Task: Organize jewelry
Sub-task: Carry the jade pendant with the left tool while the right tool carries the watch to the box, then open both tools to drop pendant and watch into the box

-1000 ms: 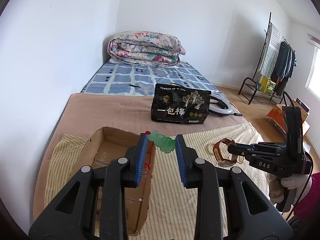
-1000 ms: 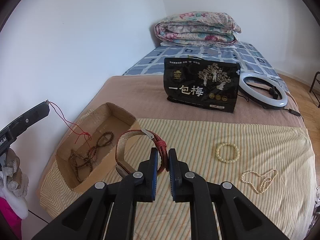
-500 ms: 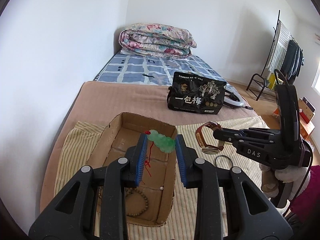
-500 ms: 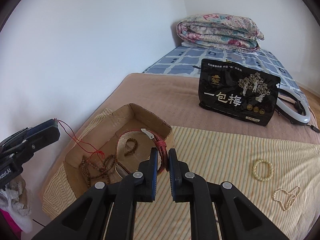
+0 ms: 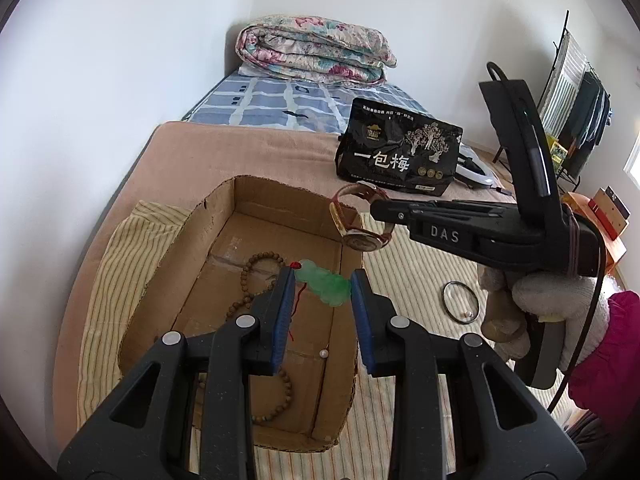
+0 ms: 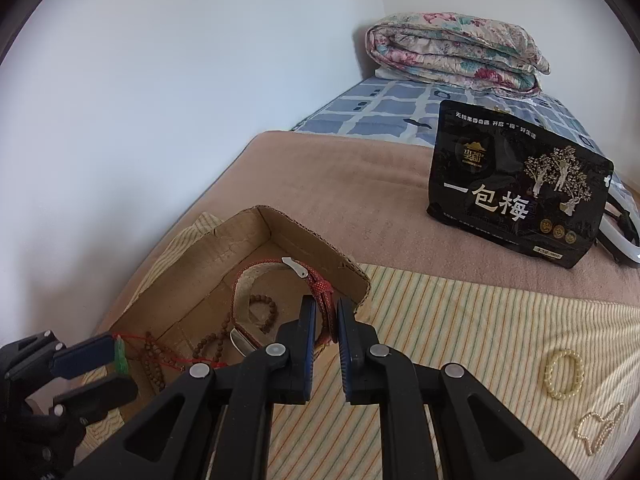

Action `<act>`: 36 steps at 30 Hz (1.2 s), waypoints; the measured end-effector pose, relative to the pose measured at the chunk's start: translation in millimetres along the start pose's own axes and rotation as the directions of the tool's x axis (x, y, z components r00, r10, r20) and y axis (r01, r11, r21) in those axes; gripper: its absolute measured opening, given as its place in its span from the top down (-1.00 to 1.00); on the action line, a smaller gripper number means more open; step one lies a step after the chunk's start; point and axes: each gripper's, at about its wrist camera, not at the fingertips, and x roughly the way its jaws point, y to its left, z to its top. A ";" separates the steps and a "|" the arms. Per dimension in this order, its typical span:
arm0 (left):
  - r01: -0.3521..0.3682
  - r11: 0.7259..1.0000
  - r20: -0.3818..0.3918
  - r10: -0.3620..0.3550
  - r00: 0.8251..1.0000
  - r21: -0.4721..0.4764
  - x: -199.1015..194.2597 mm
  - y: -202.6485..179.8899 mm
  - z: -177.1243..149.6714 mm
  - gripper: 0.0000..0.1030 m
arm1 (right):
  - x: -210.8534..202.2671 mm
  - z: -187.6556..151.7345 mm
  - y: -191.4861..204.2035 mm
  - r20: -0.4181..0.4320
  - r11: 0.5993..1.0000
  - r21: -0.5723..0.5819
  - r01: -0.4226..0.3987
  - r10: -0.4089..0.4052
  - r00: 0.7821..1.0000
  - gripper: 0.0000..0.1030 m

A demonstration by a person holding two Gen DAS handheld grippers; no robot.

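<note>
My left gripper (image 5: 323,282) is shut on a green jade pendant (image 5: 325,283) with a red cord, held above the open cardboard box (image 5: 176,248); it shows again in the right wrist view as left gripper (image 6: 118,364) with the pendant (image 6: 121,356). My right gripper (image 6: 328,312) is shut on the red strap of a wristwatch (image 6: 276,280), hanging over the box's right side. In the left wrist view the watch (image 5: 358,220) dangles from the right gripper (image 5: 374,206) above the box wall. Brown bead strings (image 5: 256,276) lie on the box floor.
A black snack bag (image 6: 516,184) stands on the brown blanket behind the box, a ring light behind it. On the striped cloth lie a pearl bracelet (image 6: 564,374), a pearl chain (image 6: 598,432) and a thin bangle (image 5: 462,302). Folded quilt (image 5: 316,50) at the far wall; clothes rack right.
Both grippers came over the box: the left one sank with the pendant, the right one moved left with the watch, from above the striped cloth to above the box.
</note>
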 end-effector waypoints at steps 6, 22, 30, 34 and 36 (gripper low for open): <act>-0.005 1.000 -0.034 0.005 0.999 -0.001 16.3 0.1 -9.3 0.45 | 20.9 2.5 1.9 -0.022 1.000 0.003 -0.006 0.006 1.000 0.84; -0.015 0.999 -0.078 0.012 0.997 -0.032 27.9 8.5 -12.4 0.13 | 23.4 2.6 0.4 -0.022 1.000 0.028 0.002 -0.002 1.000 0.42; -0.027 0.998 -0.071 0.024 0.997 -0.050 23.2 9.5 -12.5 0.07 | 9.8 3.3 -3.8 -0.002 1.000 0.031 0.003 -0.003 1.000 0.40; -0.030 0.999 -0.063 0.027 0.998 -0.043 19.7 5.3 -12.1 0.07 | 0.1 3.7 -7.8 0.013 0.999 0.034 0.006 -0.006 1.000 0.38; -0.032 0.999 -0.060 0.029 0.998 -0.039 18.5 1.2 -10.7 0.07 | -5.1 3.7 -9.8 0.019 0.999 0.034 0.008 -0.008 1.000 0.37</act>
